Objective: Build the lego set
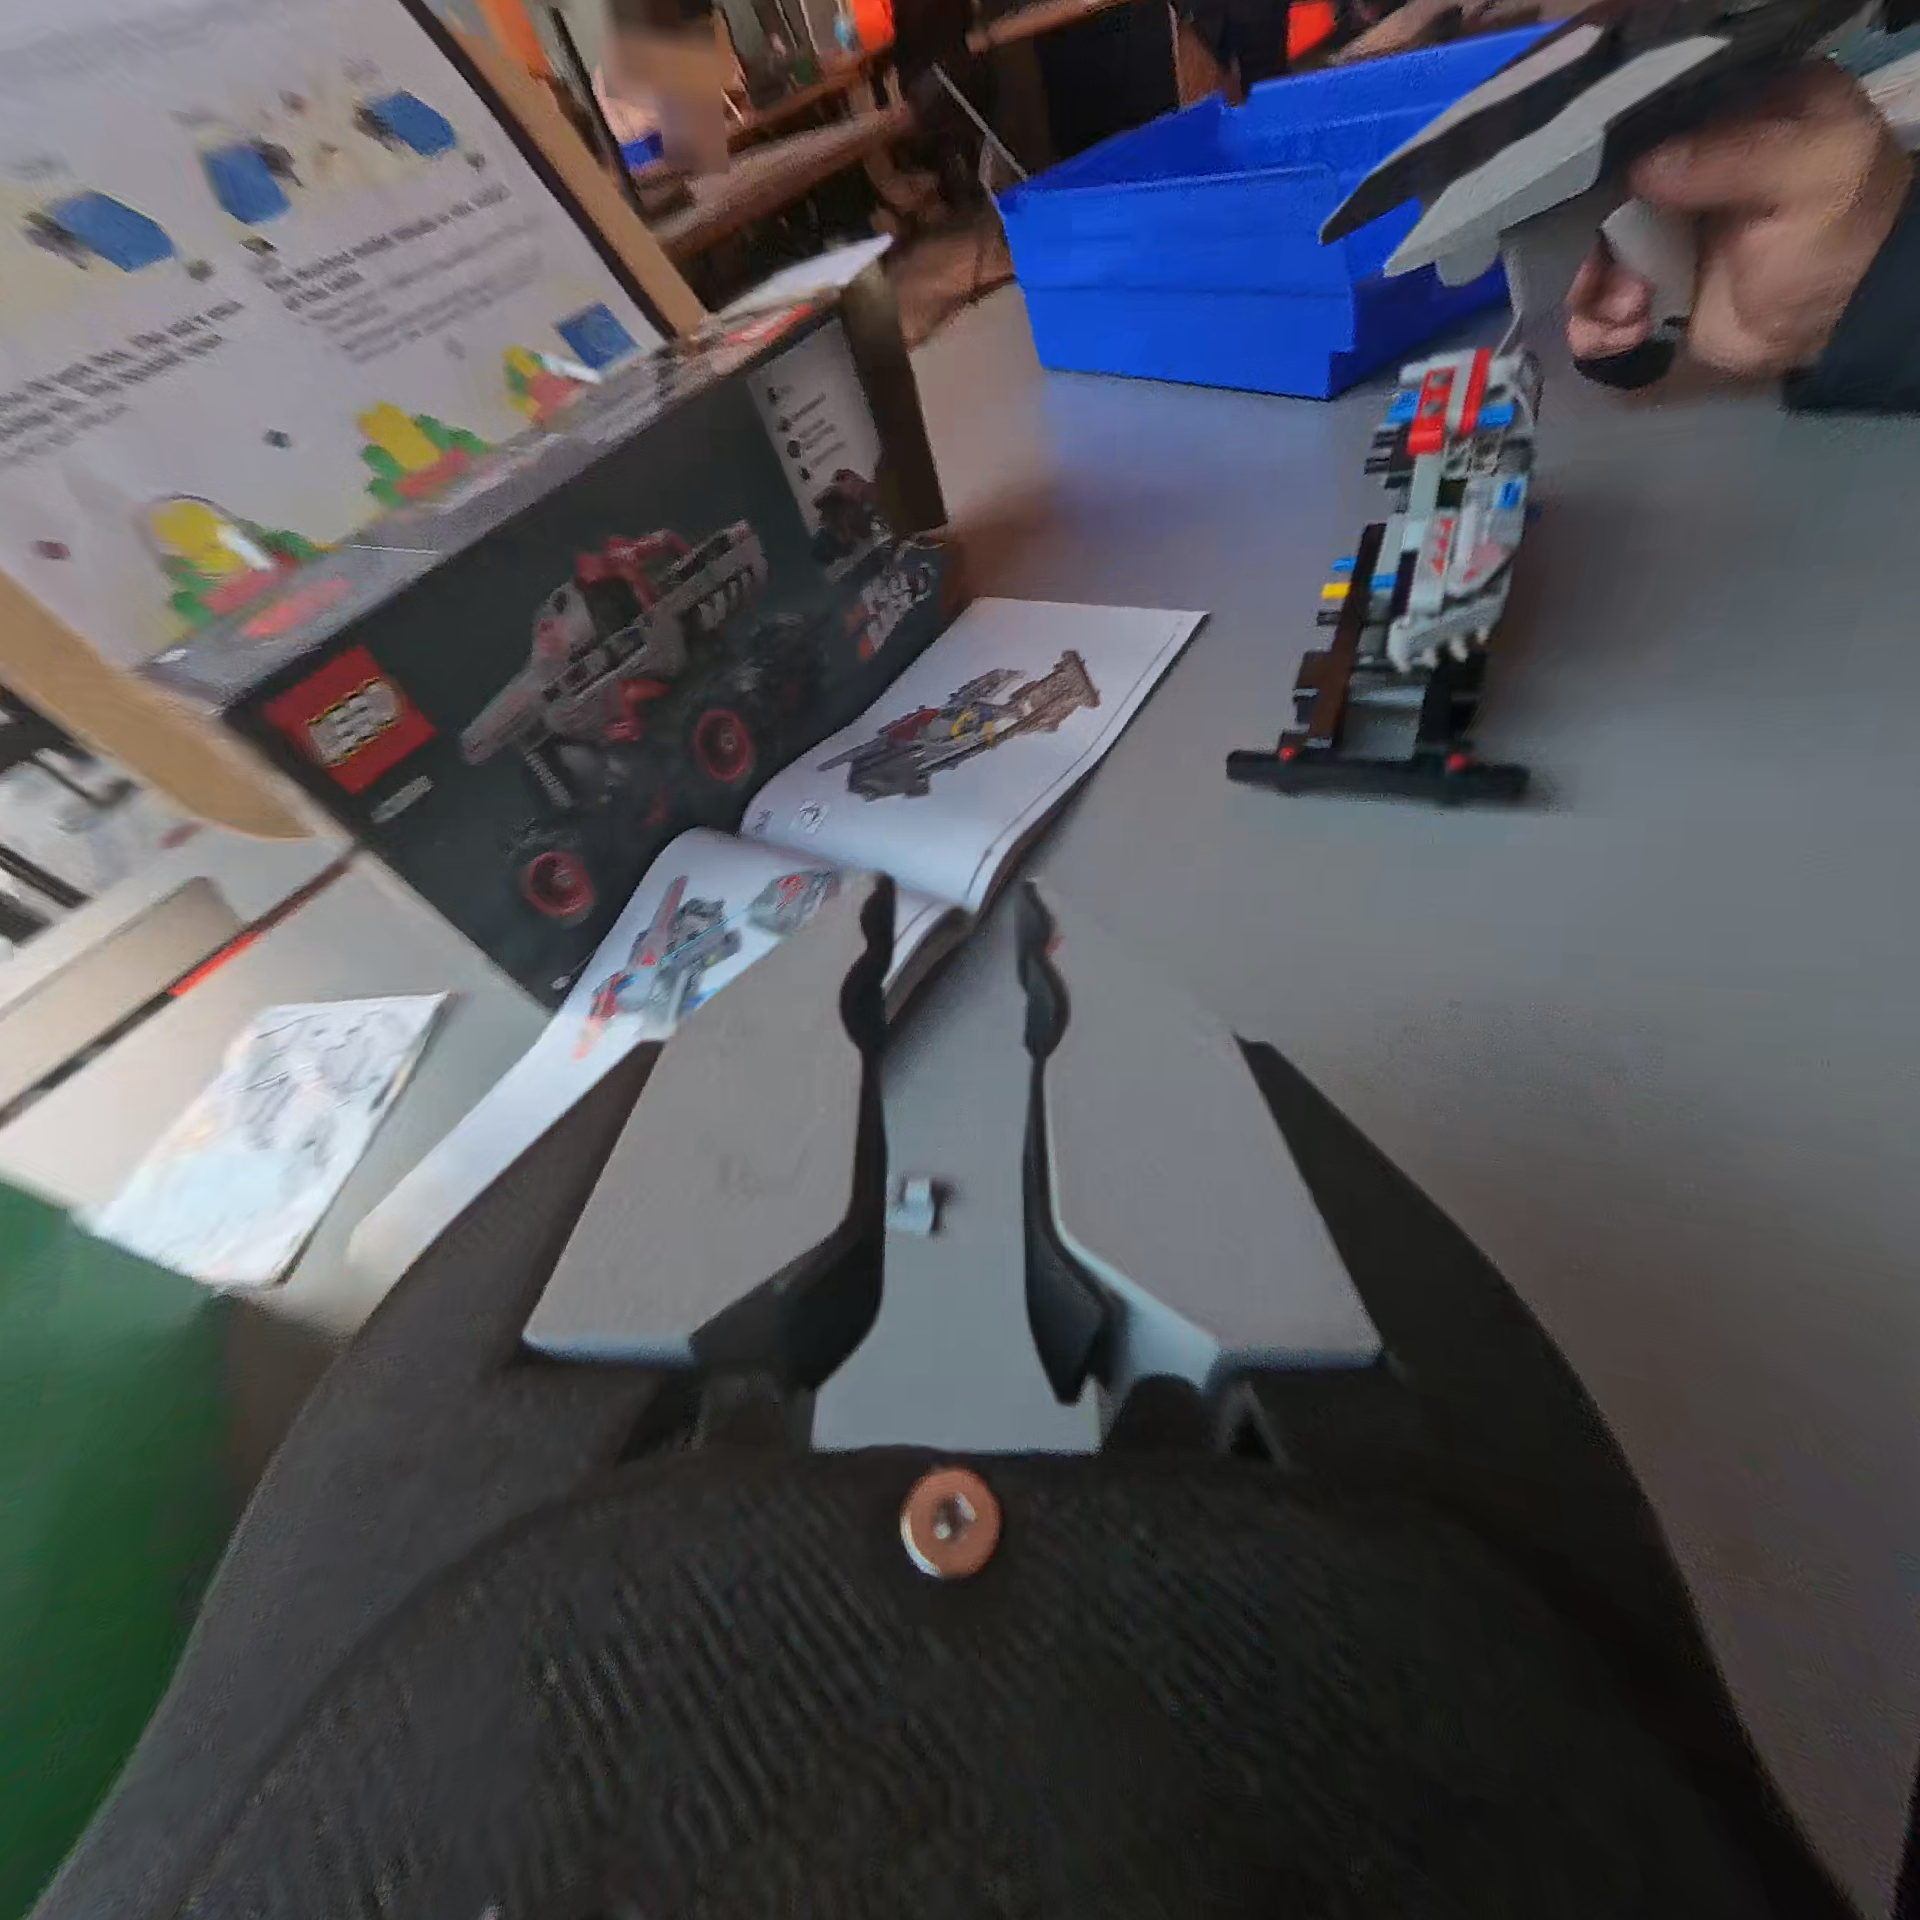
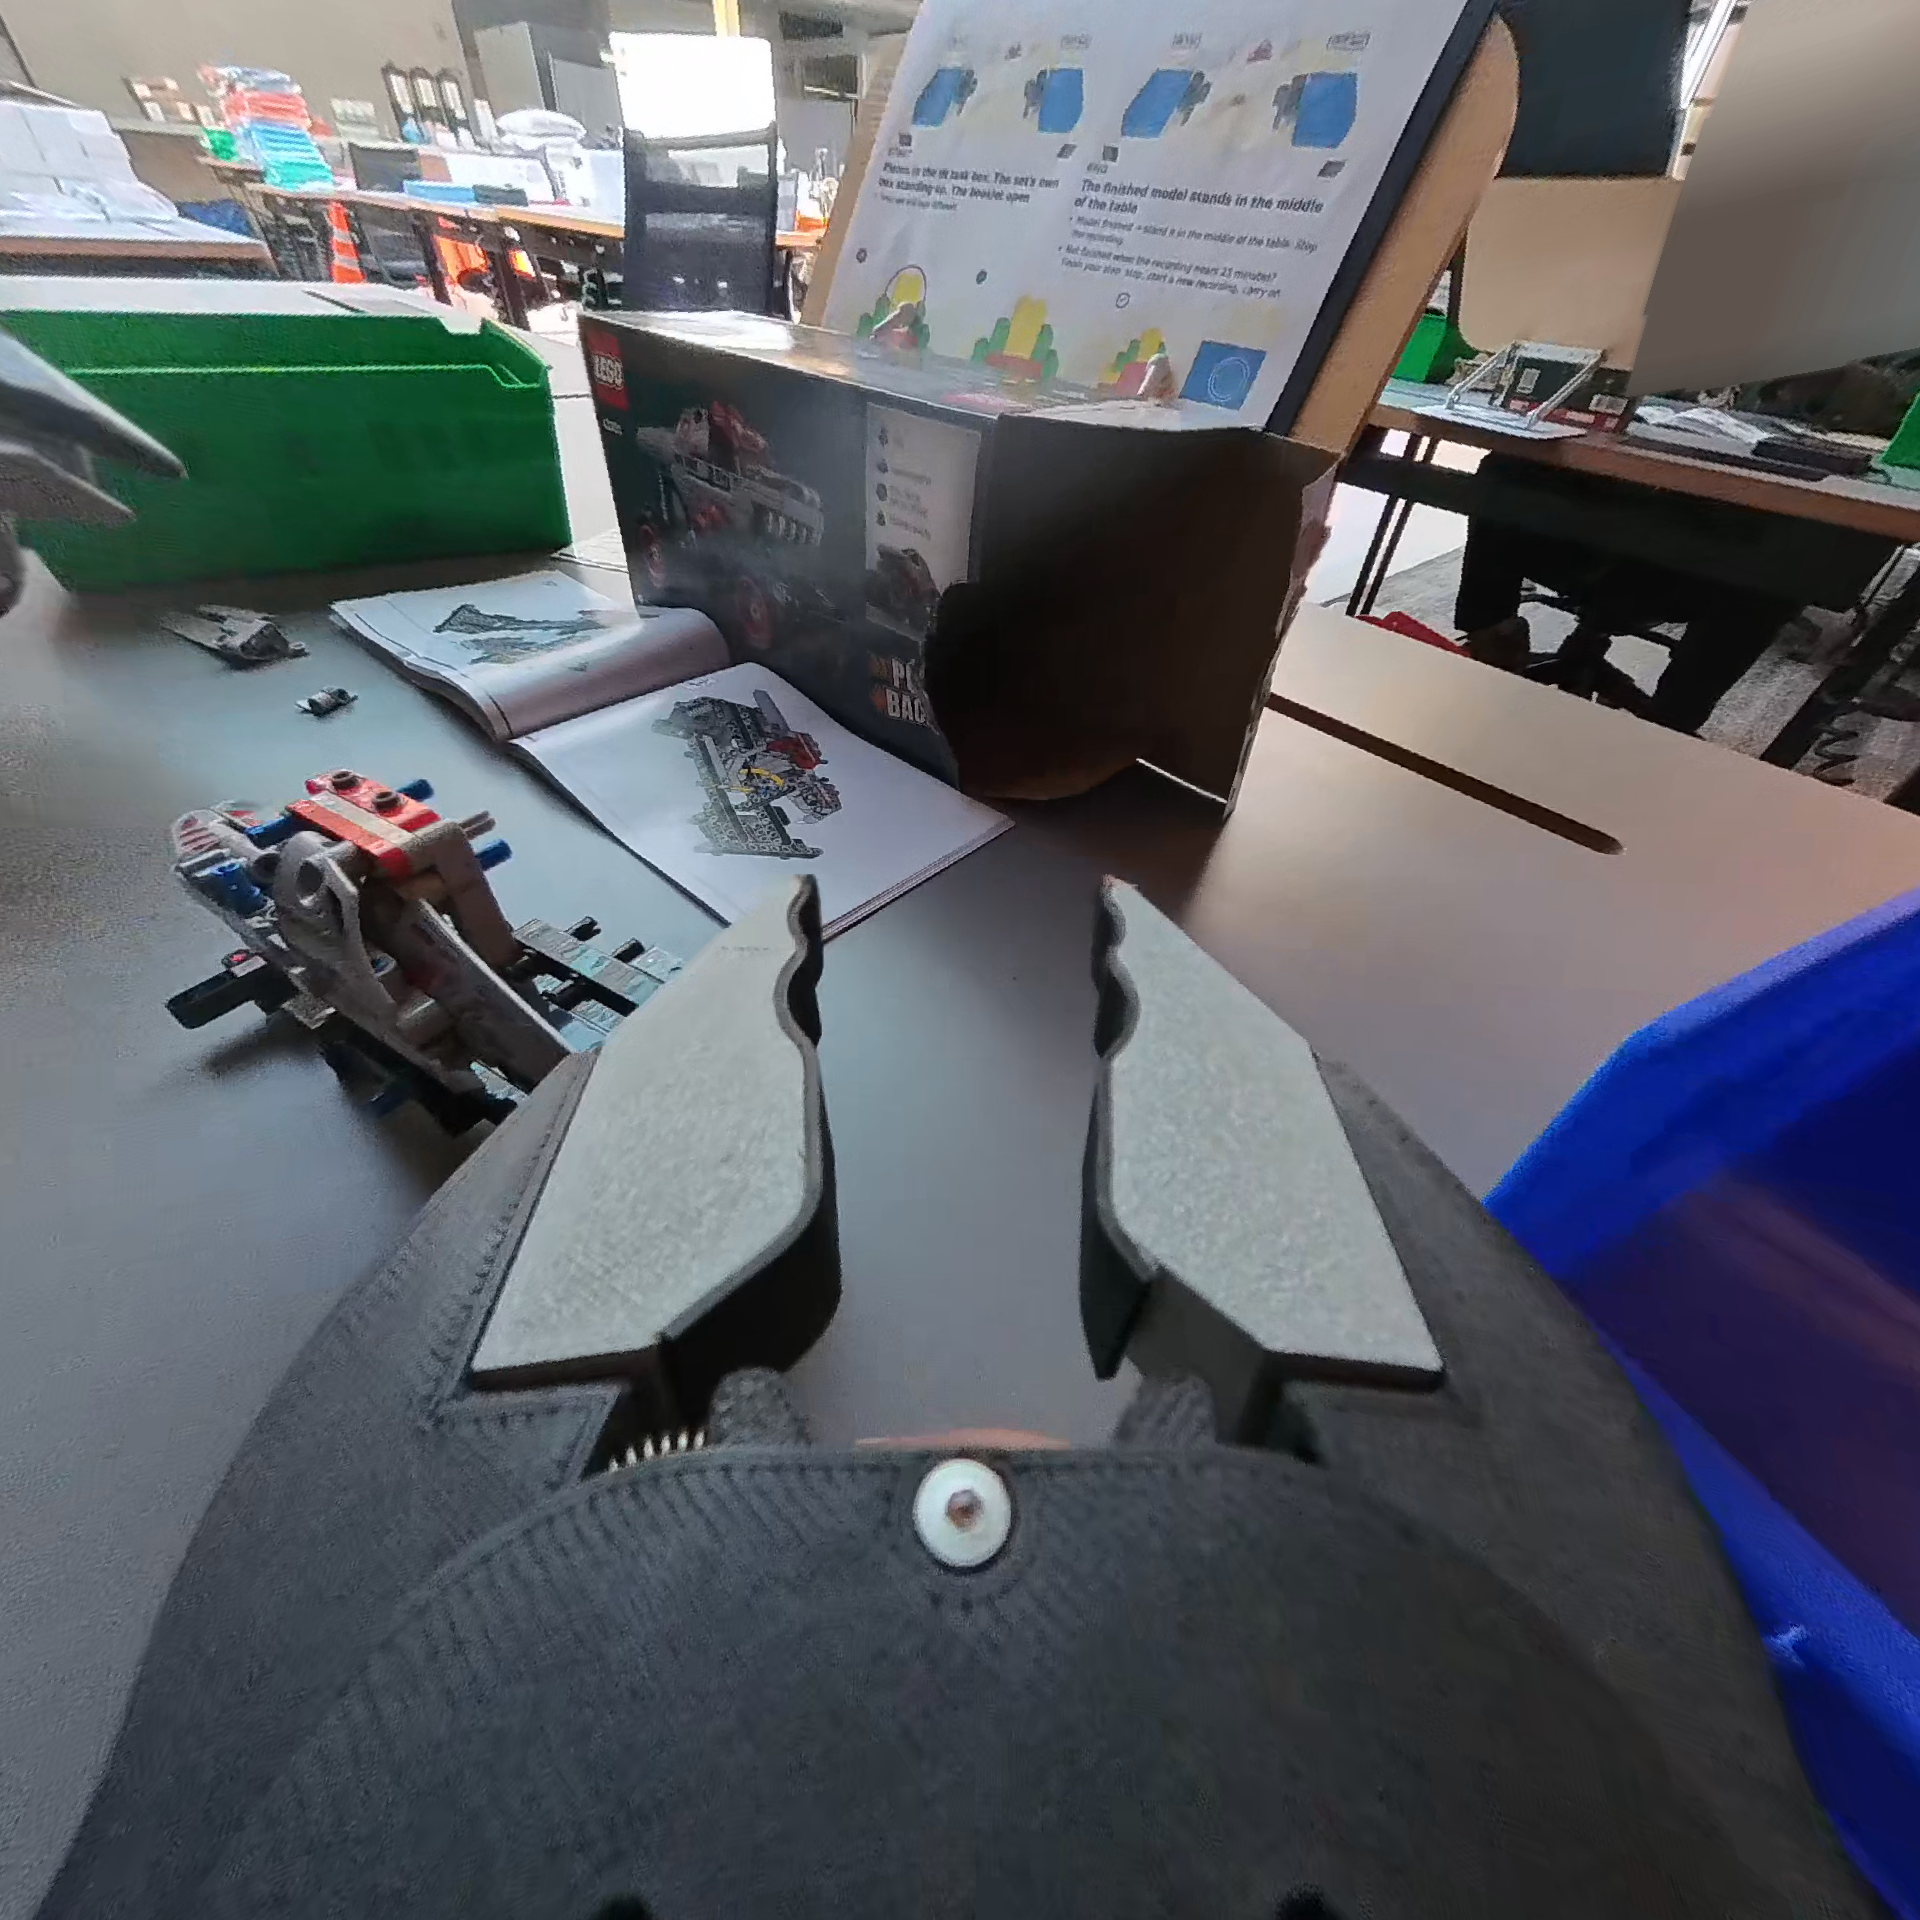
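I judge the build to be partway through. The half-built model point(image 2: 364, 935) lies on the table point(image 2: 1351, 935), to the left of my right tool point(image 2: 956, 956): a long grey body with a red block on top, blue pins and a black frame under it. It has no wheels that I can see, while the set's box point(image 2: 831, 499) pictures a truck on big red-hubbed tyres, so I reckon much is left. The instruction booklet point(image 2: 727, 769) lies open in front of the box, just beyond both tools.

My left tool point(image 1: 951, 914) has its fingers apart with a narrow gap and grips nothing; a small grey piece point(image 1: 916, 1205) lies on the table below that gap, and I cannot tell whether it touches either finger. My right tool is spread wide and empty above bare table. In the left wrist view it shows farther off, above the model, with the hand point(image 1: 1756, 239) holding it.

Two more loose pieces, a dark flat one point(image 2: 239, 634) and a tiny one point(image 2: 327, 699), lie near the green bin point(image 2: 291, 447). I cannot see into the green bin or the blue bin point(image 2: 1766, 1247), so the remaining parts are hidden. The left wrist view is smeared, and a printed sheet point(image 1: 281, 1122) at its left edge is too soft to make out.
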A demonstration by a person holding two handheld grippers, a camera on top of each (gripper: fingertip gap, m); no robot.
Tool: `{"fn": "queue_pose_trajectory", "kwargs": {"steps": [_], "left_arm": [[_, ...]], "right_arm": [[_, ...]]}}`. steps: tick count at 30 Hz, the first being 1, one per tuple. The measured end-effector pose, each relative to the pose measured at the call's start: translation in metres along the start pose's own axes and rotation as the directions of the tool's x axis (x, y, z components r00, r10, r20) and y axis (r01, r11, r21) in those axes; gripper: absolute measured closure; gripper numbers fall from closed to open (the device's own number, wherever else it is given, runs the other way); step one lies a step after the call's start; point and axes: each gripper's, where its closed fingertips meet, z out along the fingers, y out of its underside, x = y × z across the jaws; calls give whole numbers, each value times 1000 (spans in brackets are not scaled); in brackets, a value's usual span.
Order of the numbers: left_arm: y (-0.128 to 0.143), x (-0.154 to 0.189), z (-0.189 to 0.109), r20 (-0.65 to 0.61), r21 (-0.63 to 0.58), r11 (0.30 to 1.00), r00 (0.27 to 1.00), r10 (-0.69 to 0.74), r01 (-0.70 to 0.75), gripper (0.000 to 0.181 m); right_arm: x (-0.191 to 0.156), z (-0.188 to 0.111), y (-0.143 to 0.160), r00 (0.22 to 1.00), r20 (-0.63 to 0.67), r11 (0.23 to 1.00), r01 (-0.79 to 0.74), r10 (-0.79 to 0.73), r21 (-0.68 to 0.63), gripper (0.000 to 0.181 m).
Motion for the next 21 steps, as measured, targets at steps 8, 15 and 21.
{"fn": "queue_pose_trajectory", "kwargs": {"steps": [8,15,21], "left_arm": [[-6,3,113,-246,-287,957,969,-32,-42,133],[20,-4,118,-286,-282,959,956,-69,-15,138],[9,45,110,-506,-253,965,841,-191,67,141]], "right_arm": [[-6,5,9,1000,30,999,-6,8,-47,132],[-19,9,21,995,97,995,8,2,-104,128],[-12,5,15,998,61,997,30,-25,-77,128]]}}
